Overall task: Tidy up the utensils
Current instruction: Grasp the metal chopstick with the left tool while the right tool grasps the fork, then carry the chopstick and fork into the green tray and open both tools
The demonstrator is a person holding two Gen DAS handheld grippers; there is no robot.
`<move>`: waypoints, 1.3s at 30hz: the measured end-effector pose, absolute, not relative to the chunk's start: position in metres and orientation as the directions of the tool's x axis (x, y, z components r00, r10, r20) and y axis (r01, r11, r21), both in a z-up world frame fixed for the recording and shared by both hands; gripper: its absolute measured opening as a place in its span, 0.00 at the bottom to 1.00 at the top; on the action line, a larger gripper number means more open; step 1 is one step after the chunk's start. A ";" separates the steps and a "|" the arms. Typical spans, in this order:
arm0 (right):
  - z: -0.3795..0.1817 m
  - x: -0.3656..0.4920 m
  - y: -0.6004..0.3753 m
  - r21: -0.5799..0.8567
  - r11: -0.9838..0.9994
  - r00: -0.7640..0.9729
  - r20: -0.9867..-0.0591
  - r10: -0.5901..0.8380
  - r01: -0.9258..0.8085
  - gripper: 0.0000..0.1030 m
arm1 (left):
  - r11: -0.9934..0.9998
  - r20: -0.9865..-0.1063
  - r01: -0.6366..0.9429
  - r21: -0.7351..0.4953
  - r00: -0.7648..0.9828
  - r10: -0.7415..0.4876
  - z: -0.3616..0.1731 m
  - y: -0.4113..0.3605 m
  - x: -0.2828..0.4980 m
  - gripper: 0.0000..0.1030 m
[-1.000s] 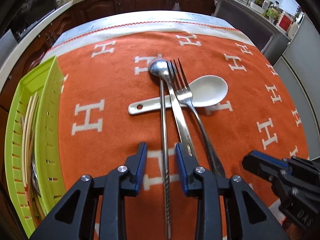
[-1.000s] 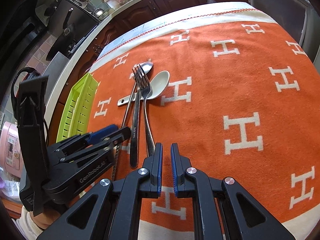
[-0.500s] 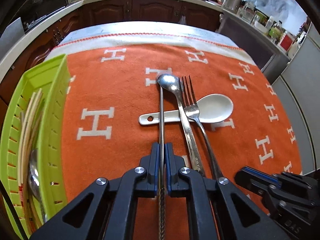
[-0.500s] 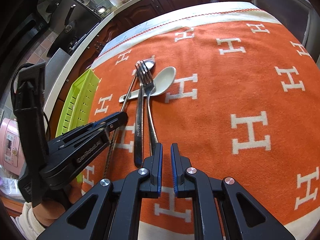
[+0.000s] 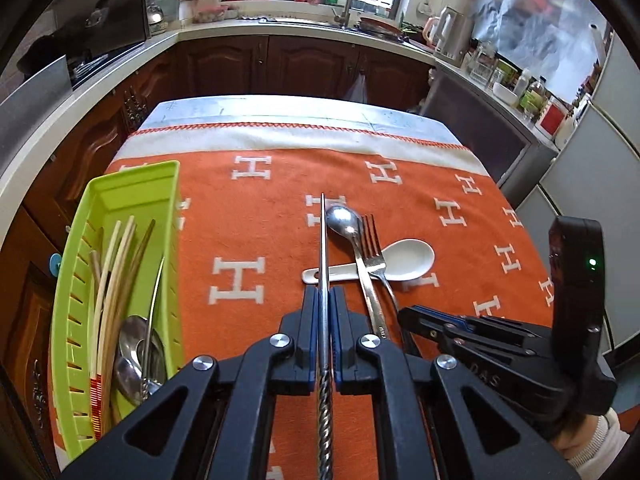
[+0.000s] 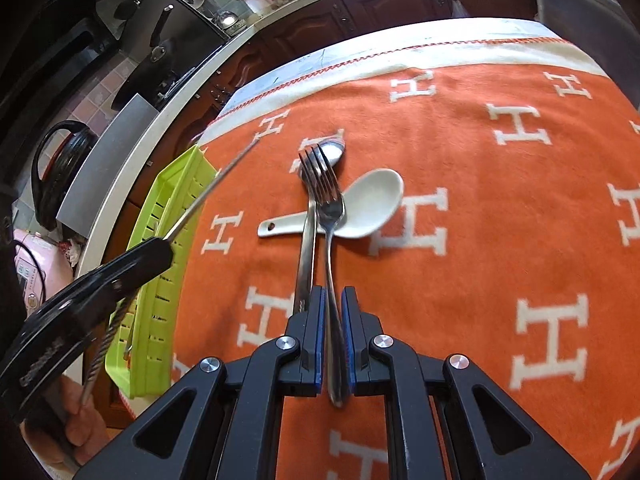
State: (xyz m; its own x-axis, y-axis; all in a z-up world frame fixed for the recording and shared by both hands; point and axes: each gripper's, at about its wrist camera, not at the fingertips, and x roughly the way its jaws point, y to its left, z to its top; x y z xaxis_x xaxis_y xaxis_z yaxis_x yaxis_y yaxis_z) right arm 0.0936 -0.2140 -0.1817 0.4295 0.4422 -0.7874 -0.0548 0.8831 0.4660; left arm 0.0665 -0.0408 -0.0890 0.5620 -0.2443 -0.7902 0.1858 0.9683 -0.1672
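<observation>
My left gripper (image 5: 325,292) is shut on a thin metal chopstick (image 5: 322,240) with a twisted handle and holds it off the orange cloth. From the right wrist the chopstick (image 6: 208,192) slants up over the green tray (image 6: 176,184). A fork (image 6: 326,192) and a metal spoon (image 6: 332,150) lie across a white ceramic spoon (image 6: 372,200) on the cloth. My right gripper (image 6: 331,296) is low over the fork's handle. Its jaws are almost together, and the handle shows in the narrow slit with no visible squeeze.
The green slotted tray (image 5: 132,184) at the cloth's left edge holds pale chopsticks (image 5: 116,264) and metal spoons (image 5: 136,352). The right gripper (image 5: 412,314) reaches in at the lower right of the left wrist view. Kitchen counters and cabinets ring the table.
My left gripper closed on the metal chopstick and raised it off the pile, swinging toward the tray. My right gripper slid left until the fork handle lined up between its fingers.
</observation>
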 end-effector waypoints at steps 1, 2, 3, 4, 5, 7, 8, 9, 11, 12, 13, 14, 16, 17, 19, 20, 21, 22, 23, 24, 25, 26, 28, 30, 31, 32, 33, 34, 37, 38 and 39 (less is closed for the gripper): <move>-0.183 0.096 -0.213 0.465 0.883 0.429 -0.787 0.443 -0.058 0.08 | 0.968 -0.789 0.181 -0.172 0.563 -0.246 -0.089 -0.038 0.066 0.03; -0.183 0.100 -0.211 0.460 0.886 0.430 -0.789 0.440 -0.062 0.08 | 0.968 -0.788 0.179 -0.176 0.563 -0.248 -0.088 -0.036 0.066 0.03; -0.184 0.104 -0.209 0.448 0.892 0.431 -0.794 0.429 -0.062 0.08 | 0.967 -0.787 0.179 -0.179 0.564 -0.250 -0.087 -0.035 0.066 0.03; -0.185 0.106 -0.207 0.441 0.895 0.430 -0.797 0.423 -0.063 0.08 | 0.967 -0.784 0.177 -0.181 0.568 -0.250 -0.085 -0.033 0.065 0.03; -0.187 0.110 -0.205 0.437 0.897 0.427 -0.800 0.422 -0.067 0.08 | 0.967 -0.780 0.176 -0.184 0.572 -0.252 -0.083 -0.030 0.064 0.03; -0.189 0.116 -0.201 0.427 0.901 0.431 -0.800 0.416 -0.078 0.08 | 0.967 -0.770 0.172 -0.189 0.585 -0.254 -0.077 -0.025 0.062 0.03; -0.189 0.117 -0.199 0.420 0.904 0.438 -0.799 0.412 -0.085 0.08 | 0.967 -0.765 0.169 -0.190 0.592 -0.254 -0.075 -0.022 0.061 0.03; -0.190 0.120 -0.196 0.412 0.906 0.442 -0.798 0.409 -0.095 0.08 | 0.968 -0.761 0.166 -0.190 0.598 -0.252 -0.072 -0.019 0.060 0.03; -0.190 0.122 -0.193 0.403 0.910 0.444 -0.800 0.404 -0.103 0.05 | 0.969 -0.750 0.152 -0.193 0.615 -0.245 -0.064 -0.010 0.058 0.03; -0.190 0.122 -0.192 0.400 0.911 0.444 -0.801 0.401 -0.101 0.04 | 0.970 -0.745 0.146 -0.192 0.622 -0.241 -0.061 -0.006 0.058 0.03; -0.190 0.121 -0.191 0.395 0.914 0.443 -0.805 0.395 -0.097 0.04 | 0.973 -0.741 0.136 -0.188 0.631 -0.232 -0.057 0.000 0.057 0.03; -0.189 0.120 -0.192 0.392 0.915 0.444 -0.806 0.390 -0.092 0.04 | 0.975 -0.737 0.126 -0.185 0.638 -0.223 -0.054 0.005 0.057 0.03; -0.186 0.118 -0.194 0.389 0.918 0.454 -0.806 0.379 -0.076 0.04 | 0.978 -0.730 0.102 -0.180 0.653 -0.203 -0.050 0.017 0.056 0.03; -0.182 0.115 -0.195 0.389 0.919 0.465 -0.803 0.374 -0.067 0.04 | 0.980 -0.726 0.090 -0.177 0.660 -0.192 -0.048 0.023 0.055 0.03; -0.171 0.109 -0.198 0.394 0.918 0.487 -0.792 0.368 -0.053 0.04 | 0.985 -0.722 0.049 -0.164 0.675 -0.154 -0.047 0.039 0.054 0.03; -0.165 0.106 -0.199 0.401 0.915 0.491 -0.787 0.373 -0.052 0.04 | 0.986 -0.722 0.036 -0.163 0.676 -0.145 -0.046 0.044 0.054 0.03; -0.159 0.102 -0.199 0.410 0.911 0.494 -0.782 0.380 -0.050 0.04 | 0.986 -0.726 0.017 -0.165 0.675 -0.133 -0.049 0.052 0.054 0.03; -0.153 0.101 -0.198 0.421 0.906 0.493 -0.778 0.388 -0.050 0.04 | 0.987 -0.731 -0.004 -0.163 0.672 -0.118 -0.052 0.059 0.054 0.03; -0.147 0.100 -0.196 0.432 0.900 0.492 -0.773 0.401 -0.055 0.04 | 0.987 -0.735 -0.014 -0.161 0.669 -0.110 -0.054 0.064 0.055 0.03; -0.140 0.098 -0.194 0.440 0.896 0.490 -0.769 0.411 -0.062 0.04 | 0.987 -0.741 -0.030 -0.159 0.664 -0.099 -0.058 0.072 0.055 0.03; -0.132 0.097 -0.190 0.448 0.891 0.487 -0.764 0.423 -0.071 0.04 | 0.987 -0.747 -0.045 -0.155 0.659 -0.087 -0.062 0.079 0.055 0.03; -0.125 0.095 -0.185 0.452 0.888 0.485 -0.761 0.431 -0.080 0.04 | 0.987 -0.753 -0.058 -0.152 0.654 -0.077 -0.066 0.083 0.055 0.03; -0.112 0.093 -0.173 0.466 0.878 0.474 -0.753 0.456 -0.105 0.04 | 0.985 -0.764 -0.079 -0.153 0.641 -0.068 -0.073 0.093 0.055 0.03; -0.102 0.093 -0.156 0.486 0.865 0.451 -0.749 0.486 -0.127 0.04 | 0.983 -0.775 -0.096 -0.157 0.628 -0.062 -0.080 0.100 0.056 0.03; -0.098 0.094 -0.149 0.494 0.859 0.441 -0.747 0.498 -0.134 0.04 | 0.982 -0.785 -0.104 -0.161 0.617 -0.063 -0.085 0.104 0.056 0.03; -0.094 0.095 -0.139 0.502 0.853 0.427 -0.746 0.511 -0.143 0.04 | 0.979 -0.793 -0.114 -0.168 0.605 -0.066 -0.090 0.108 0.055 0.03; -0.091 0.096 -0.128 0.507 0.848 0.413 -0.747 0.522 -0.154 0.04 | 0.977 -0.803 -0.120 -0.175 0.592 -0.072 -0.094 0.110 0.055 0.04; -0.089 0.097 -0.117 0.512 0.843 0.399 -0.747 0.532 -0.165 0.04 | 0.975 -0.815 -0.125 -0.185 0.574 -0.081 -0.099 0.113 0.055 0.04; -0.083 0.097 -0.087 0.522 0.833 0.360 -0.753 0.551 -0.183 0.04 | 0.970 -0.828 -0.141 -0.197 0.554 -0.088 -0.106 0.119 0.054 0.06; -0.082 0.098 -0.077 0.524 0.831 0.348 -0.755 0.555 -0.187 0.04 | 0.970 -0.828 -0.145 -0.196 0.555 -0.084 -0.105 0.120 0.053 0.07; -0.082 0.099 -0.068 0.524 0.830 0.339 -0.758 0.557 -0.192 0.04 | 0.969 -0.824 -0.150 -0.196 0.561 -0.080 -0.104 0.123 0.051 0.09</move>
